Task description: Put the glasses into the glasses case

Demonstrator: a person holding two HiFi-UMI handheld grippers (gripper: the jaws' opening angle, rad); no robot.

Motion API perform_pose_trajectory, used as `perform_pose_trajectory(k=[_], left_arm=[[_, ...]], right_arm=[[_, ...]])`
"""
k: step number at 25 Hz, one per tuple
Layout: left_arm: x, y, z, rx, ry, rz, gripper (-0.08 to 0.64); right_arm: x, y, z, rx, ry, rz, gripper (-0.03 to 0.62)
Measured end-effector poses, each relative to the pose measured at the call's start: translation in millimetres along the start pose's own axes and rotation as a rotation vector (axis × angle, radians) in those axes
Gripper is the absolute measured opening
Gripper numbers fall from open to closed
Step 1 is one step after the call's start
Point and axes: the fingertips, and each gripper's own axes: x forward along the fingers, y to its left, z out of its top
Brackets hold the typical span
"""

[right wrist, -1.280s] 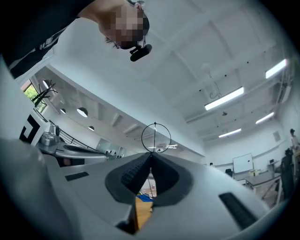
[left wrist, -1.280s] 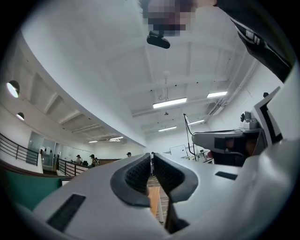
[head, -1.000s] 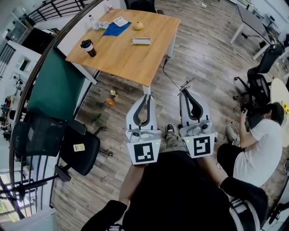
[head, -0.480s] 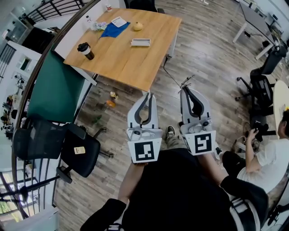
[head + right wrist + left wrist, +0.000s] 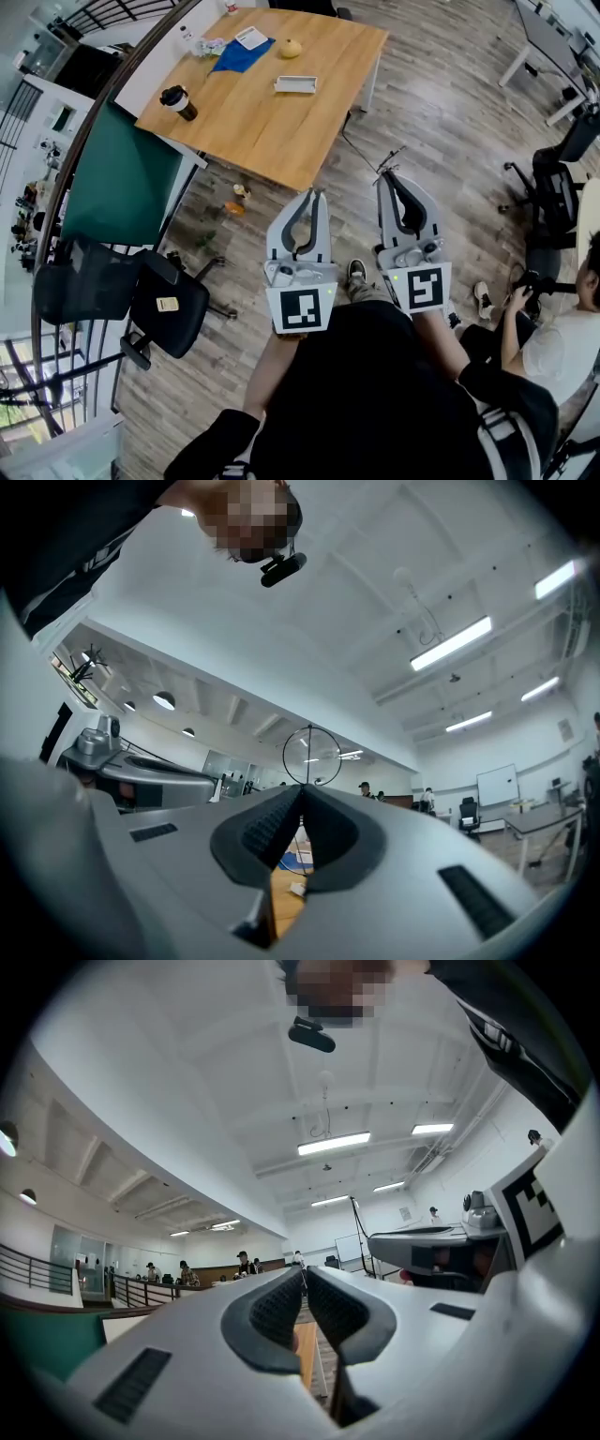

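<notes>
White glasses case [image 5: 295, 84] lies well beyond right gripper [image 5: 385, 175], clamped on the glasses [image 5: 310, 755]; left gripper [image 5: 315, 193] closed.

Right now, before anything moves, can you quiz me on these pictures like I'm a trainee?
1. True or false: the right gripper is shut on the glasses.
2. Which of these stands on the wooden table? A: a dark cup. B: a laptop. C: a kettle.
3. Fill in: the cloth on the table is ____ in colour.

Key: 1 true; 2 A; 3 blue.
</notes>
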Motion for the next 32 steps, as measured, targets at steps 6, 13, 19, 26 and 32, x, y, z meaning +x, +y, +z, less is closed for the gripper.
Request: perform_pose_trajectory(k=[6, 13, 19, 26, 32], left_arm=[[25.8, -13.7, -12.7, 0.026, 0.041, 0.02, 0.038], [64.1, -42.7, -25.8, 0.009, 0.071, 0.033, 0.038], [84.3, -68.5, -39.4, 0.045, 0.106, -0.017, 0.038], [102.8, -70.5, -50.6, -0.008, 0.102, -0.002, 0.038], [126.5, -67.6, -65.2, -0.009, 0.097, -0.023, 0.038]], right_arm=[[10.5, -28.7, -18.9, 0.027, 0.023, 0.037, 0.015], [14.3, -77.6, -35.5, 0.037, 0.037, 0.053, 0.015], [15.0, -108.8, -53.8, 0.02, 0.059, 0.038, 0.014], [20.2, -123.2, -67.2, 0.035, 0.08, 0.041, 0.015], [34.2, -132.9, -78.0, 0.029, 0.084, 0.037, 0.014]])
